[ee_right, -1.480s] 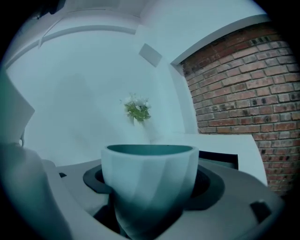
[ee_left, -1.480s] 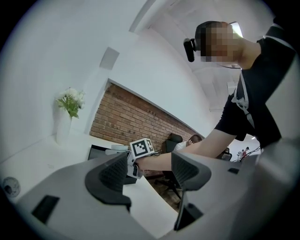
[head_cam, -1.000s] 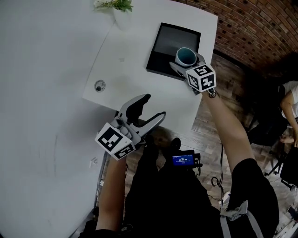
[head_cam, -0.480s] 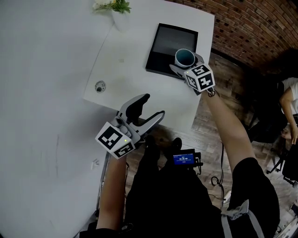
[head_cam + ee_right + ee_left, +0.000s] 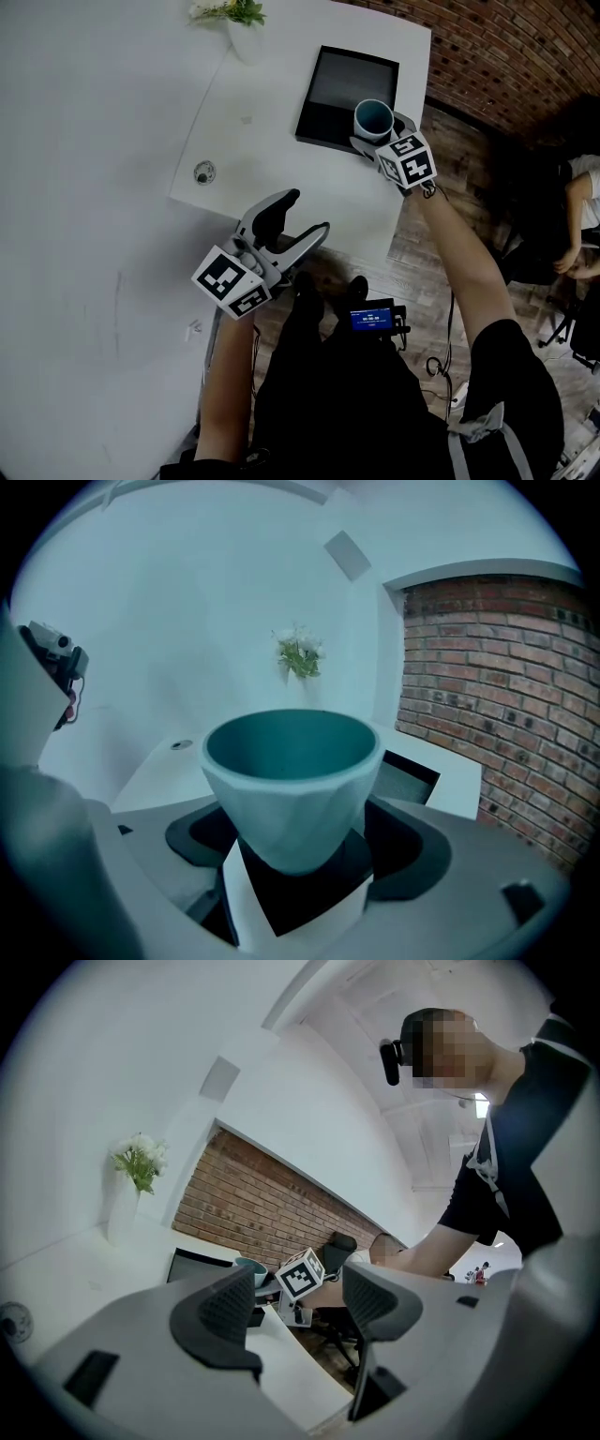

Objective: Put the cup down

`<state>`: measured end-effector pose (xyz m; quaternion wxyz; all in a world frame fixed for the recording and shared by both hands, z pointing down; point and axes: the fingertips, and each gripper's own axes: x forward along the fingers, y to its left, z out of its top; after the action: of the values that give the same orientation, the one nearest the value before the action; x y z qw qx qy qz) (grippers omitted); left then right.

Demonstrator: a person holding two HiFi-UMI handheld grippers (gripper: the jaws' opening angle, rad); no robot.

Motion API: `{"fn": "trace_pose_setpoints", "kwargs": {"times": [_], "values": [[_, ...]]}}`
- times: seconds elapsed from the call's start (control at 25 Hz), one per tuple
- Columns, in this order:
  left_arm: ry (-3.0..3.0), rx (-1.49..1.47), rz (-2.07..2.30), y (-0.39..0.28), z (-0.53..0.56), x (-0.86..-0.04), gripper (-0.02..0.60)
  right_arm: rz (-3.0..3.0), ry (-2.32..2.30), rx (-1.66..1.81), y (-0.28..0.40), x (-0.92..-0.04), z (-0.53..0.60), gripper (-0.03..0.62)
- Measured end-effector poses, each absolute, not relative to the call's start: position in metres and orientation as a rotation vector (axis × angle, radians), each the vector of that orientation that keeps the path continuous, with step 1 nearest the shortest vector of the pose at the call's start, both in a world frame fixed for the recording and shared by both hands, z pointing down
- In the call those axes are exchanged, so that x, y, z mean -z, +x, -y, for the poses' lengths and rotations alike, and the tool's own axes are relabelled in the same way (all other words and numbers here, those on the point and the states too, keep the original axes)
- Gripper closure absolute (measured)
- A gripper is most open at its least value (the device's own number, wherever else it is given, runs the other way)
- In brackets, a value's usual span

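Cup (image 5: 374,117), teal inside, stands upright in the right hand-held gripper (image 5: 378,133), whose jaws pinch its lower sides. It is over the near right corner of a black tray (image 5: 342,80) on the white bench (image 5: 272,131); whether its base touches the tray cannot be told. The left hand-held gripper (image 5: 305,214) is well apart from the cup at the bench's near edge, its jaws spread with nothing between them. A small plant (image 5: 230,11) stands at the bench's far side.

cup (image 5: 373,117) base hidden, perhaps touching tray (image 5: 342,80)
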<state>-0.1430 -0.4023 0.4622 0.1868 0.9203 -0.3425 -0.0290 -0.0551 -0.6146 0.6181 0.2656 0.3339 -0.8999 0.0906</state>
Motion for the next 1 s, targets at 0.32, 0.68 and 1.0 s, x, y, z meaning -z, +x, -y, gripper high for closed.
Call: {"fn": "trace_pose_setpoints", "kwargs": {"times": [0.32,0.68,1.0], "values": [[2.609,0.096,0.939,-0.14,0.399,-0.46,0.282,2.414,0.996,-0.364,-0.012,-0.615,0.581,0.195],[2.615,0.106,0.875,-0.126,0.388,-0.461,0.282,2.547,1.1,-0.61,0.036,-0.595,0.508,0.202],[2.632,0.093,0.802,-0.114,0.377,-0.462,0.282,2.682,1.168,-0.736,0.045,-0.559,0.448,0.423]]}}
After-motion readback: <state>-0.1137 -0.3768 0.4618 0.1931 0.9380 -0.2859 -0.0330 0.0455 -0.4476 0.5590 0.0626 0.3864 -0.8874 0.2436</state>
